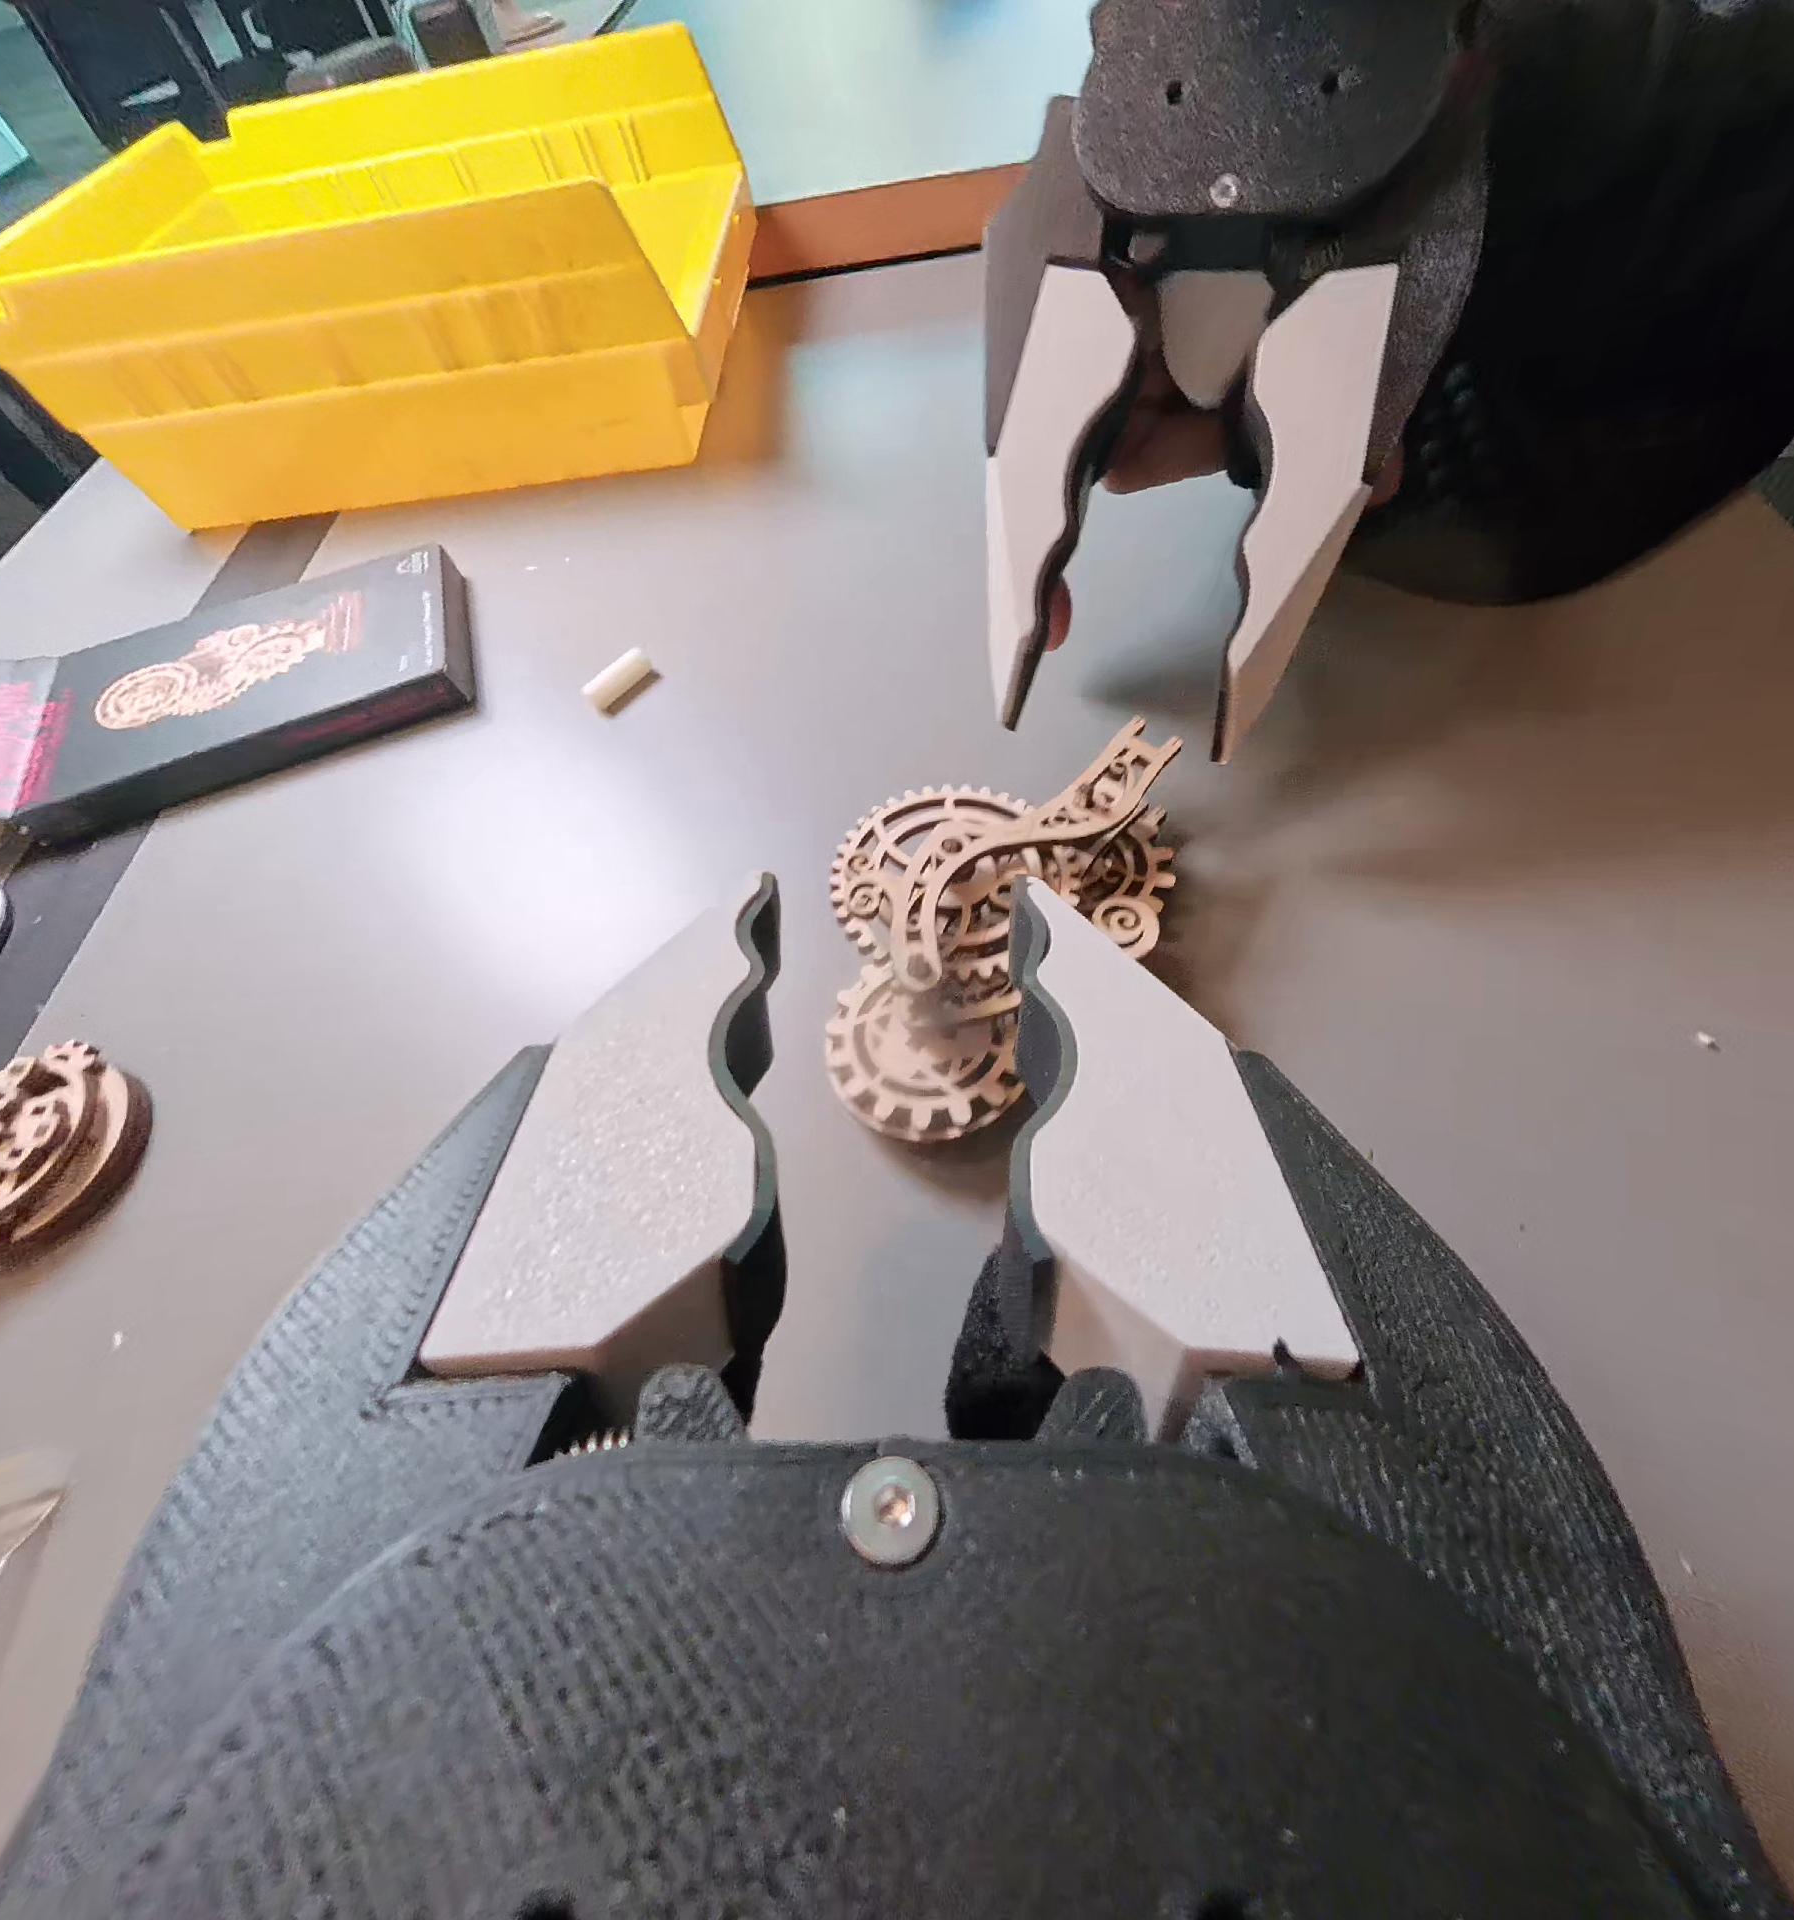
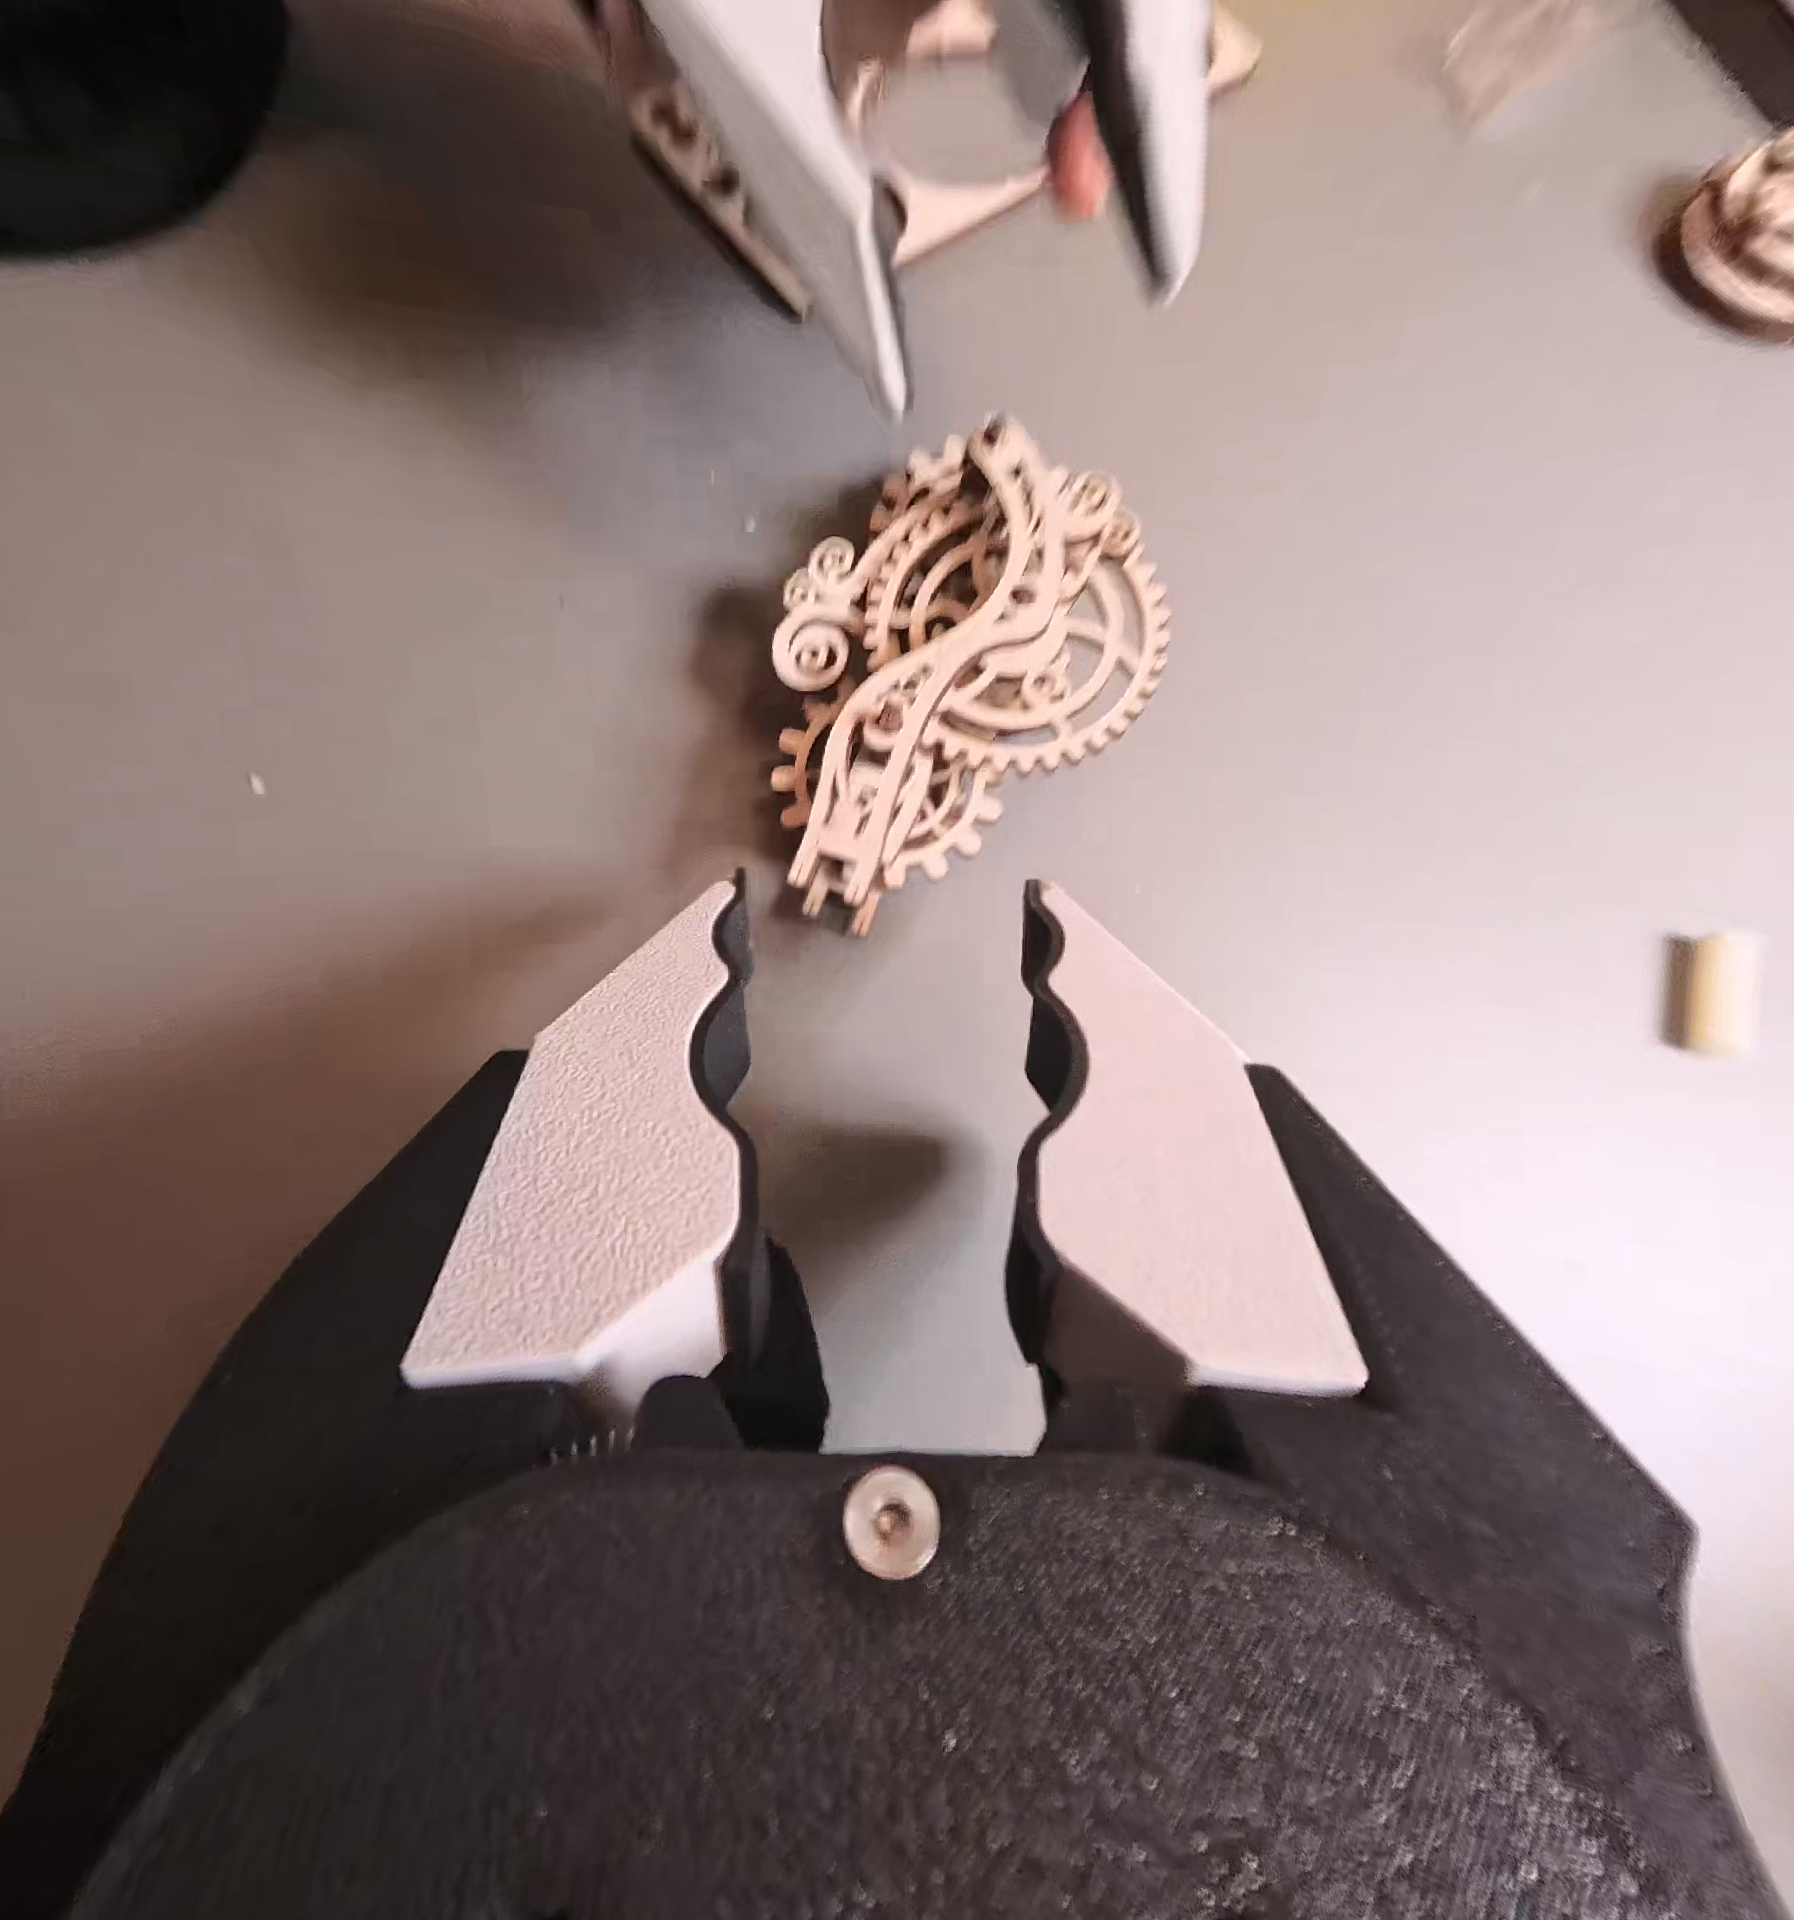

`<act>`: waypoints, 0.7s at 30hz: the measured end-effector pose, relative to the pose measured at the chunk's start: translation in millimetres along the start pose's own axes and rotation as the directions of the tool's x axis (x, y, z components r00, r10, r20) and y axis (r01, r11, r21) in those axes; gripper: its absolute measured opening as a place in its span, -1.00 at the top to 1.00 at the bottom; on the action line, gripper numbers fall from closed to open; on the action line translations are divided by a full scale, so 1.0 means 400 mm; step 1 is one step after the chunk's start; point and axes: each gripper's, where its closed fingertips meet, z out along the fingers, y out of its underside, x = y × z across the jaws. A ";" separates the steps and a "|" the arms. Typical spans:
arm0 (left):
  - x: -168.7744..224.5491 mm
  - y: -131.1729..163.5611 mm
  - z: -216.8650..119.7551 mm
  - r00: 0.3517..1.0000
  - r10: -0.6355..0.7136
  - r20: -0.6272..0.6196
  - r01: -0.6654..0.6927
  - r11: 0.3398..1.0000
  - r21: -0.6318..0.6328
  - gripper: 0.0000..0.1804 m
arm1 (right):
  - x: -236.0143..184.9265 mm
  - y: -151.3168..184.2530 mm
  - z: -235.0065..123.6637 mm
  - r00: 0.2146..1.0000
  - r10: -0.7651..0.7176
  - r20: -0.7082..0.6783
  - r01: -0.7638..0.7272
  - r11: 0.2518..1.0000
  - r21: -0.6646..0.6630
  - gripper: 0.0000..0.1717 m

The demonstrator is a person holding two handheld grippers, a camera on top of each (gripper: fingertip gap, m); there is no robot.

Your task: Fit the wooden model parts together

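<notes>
- Gear disc (image 1: 25,1148), far left of the left wrist view: second wooden sub-assembly, layered laser-cut ply with dark edges, flat on the grey table (image 1: 457,935), well apart from both grippers.
- Black flat box (image 1: 249,665) and yellow plastic bin (image 1: 373,312) behind it; small cream peg (image 1: 618,681) lying loose.
- Left gripper (image 1: 893,904): jaws spread, nothing held. Grey fingers, wavy black pads.
- Wooden gear model (image 1: 997,914), centre, on the table just ahead of the left fingertips: toothed wheels, scroll curls, curved ladder-like arm rising toward the right gripper.
- Handling judgement: light, stiff, brittle; thin teeth and fretwork likely snap under a hard pinch. Best hold looks like the thick stacked hub or wheel rim, not the arm or curls.
- Right gripper (image 2: 888,894): jaws spread, empty, tips just short of the arm's forked end.
</notes>
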 end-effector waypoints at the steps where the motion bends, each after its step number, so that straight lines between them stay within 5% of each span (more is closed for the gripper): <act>1: -0.005 0.010 -0.011 1.000 -0.009 -0.004 0.009 1.000 -0.021 0.51 | -0.003 0.017 0.010 1.000 -0.016 -0.003 0.016 0.999 -0.031 0.40; 11: -0.025 0.132 -0.025 1.000 0.010 0.019 -0.004 0.959 -0.282 0.56 | -0.006 0.018 0.055 0.988 -0.082 -0.130 0.065 0.989 -0.132 0.82; 21: -0.180 -0.005 -0.099 0.923 -0.048 0.382 0.046 0.999 0.016 0.63 | 0.006 -0.031 0.102 0.939 0.050 -0.340 -0.092 0.990 -0.106 0.78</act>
